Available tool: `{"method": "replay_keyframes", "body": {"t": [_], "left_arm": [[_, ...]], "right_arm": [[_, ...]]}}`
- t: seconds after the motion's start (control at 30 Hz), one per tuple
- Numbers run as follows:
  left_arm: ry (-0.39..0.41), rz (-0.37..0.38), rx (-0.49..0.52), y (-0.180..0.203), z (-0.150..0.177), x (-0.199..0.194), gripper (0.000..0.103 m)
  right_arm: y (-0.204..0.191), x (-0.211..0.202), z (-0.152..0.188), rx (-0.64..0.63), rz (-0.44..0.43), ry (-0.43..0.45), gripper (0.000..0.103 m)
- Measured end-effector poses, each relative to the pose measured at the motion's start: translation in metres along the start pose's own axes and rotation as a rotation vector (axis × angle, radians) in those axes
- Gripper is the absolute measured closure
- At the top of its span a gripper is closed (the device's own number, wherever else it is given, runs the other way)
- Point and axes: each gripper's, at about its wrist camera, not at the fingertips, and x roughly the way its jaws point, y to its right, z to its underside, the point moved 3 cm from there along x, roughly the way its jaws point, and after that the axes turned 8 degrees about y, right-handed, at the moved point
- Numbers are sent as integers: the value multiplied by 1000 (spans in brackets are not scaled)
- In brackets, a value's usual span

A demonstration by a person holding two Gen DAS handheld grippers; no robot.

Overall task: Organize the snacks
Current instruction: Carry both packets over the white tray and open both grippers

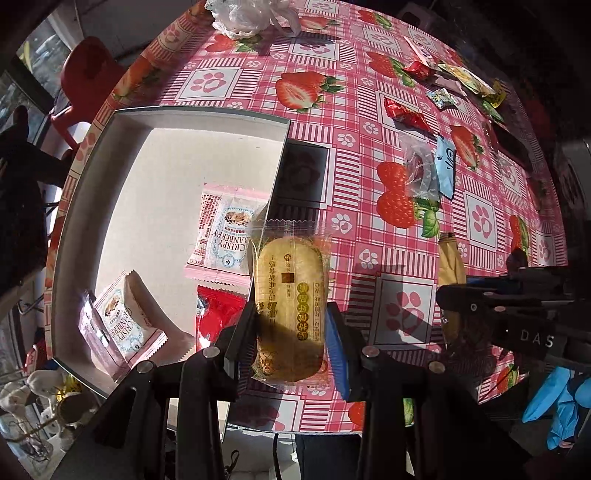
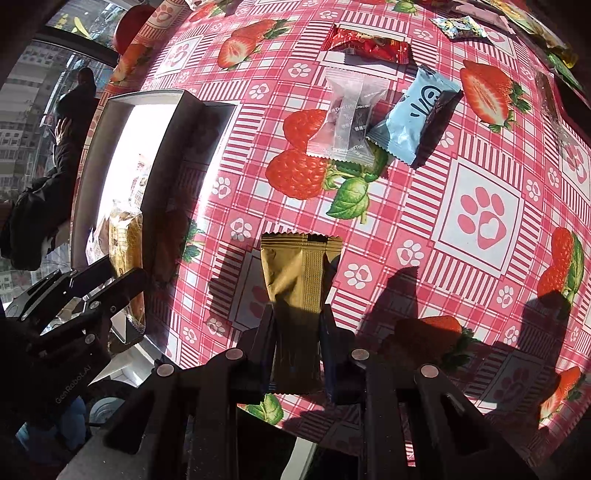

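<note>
Left gripper (image 1: 290, 343): fingers clamped on pale biscuit pack (image 1: 288, 306), gripped low across width, pack held up over box edge (image 1: 280, 177). Prob light, crinkly film, slippery; biscuit inside brittle, so light squeeze only. Mid-body grip across flat faces looks best, not on crimped seal.

Right gripper (image 2: 297, 350): fingers together on gold sachet (image 2: 299, 280), pinched at lower part, clear of bench (image 2: 480, 221). Thin foil, soft, v. light; likely to flop or twist above grip. Contents not readable.

Box (image 1: 147, 177) just beside, 4 packs inside: 2 cranberry packs (image 1: 225, 229), 1 red pack (image 1: 216, 314) half hidden behind left fingers, 1 silvery pack (image 1: 94, 325) at near corner. In right view box interior blown out by sun, contents hard to make out.

Further off on bench: clear-wrapped sweet (image 2: 347, 118) touching blue pack (image 2: 413, 118), both light, loose film. Beyond, red wrapper (image 2: 369, 44) and more small packs near far edge, cut off by frame, labels too small to read. White plastic bag (image 1: 251, 14) at far edge, partly cropped.
</note>
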Motion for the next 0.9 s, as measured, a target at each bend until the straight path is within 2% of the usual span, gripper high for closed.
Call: {"method": "replay_keyframes", "body": {"t": [0.3,0.57,0.63,0.7,0.73,0.77,0.83,0.87,0.9], "left_arm": [[50,-90,-167,-81,0,-17,64],[33,-145,-239,-118,8,-14,63],[22,-151,-239,-119,12,-12,56],[14,-150,-237,-117,16,-12,37],[13,-152,-233,-115,17,-12,32],[12,-153,-227,-113,18,-12,27],[-1,-151,-212,-107,20,-10,25],[-7,-146,-207,-104,20,-9,25],[-13,-139,-201,-99,20,-8,25]], "right_arm": [[-109,7,-43,-162,-91,12,79],[-161,24,-68,-195,-139,19,79],[-173,30,-73,-201,-146,17,79],[-168,25,-68,-203,-156,8,79],[-170,28,-68,-201,-159,-3,77],[-170,30,-66,-199,-158,-16,71],[-162,34,-61,-193,-127,-30,7],[-158,36,-59,-192,-103,-25,2],[-149,34,-56,-191,-74,-12,2]]}}
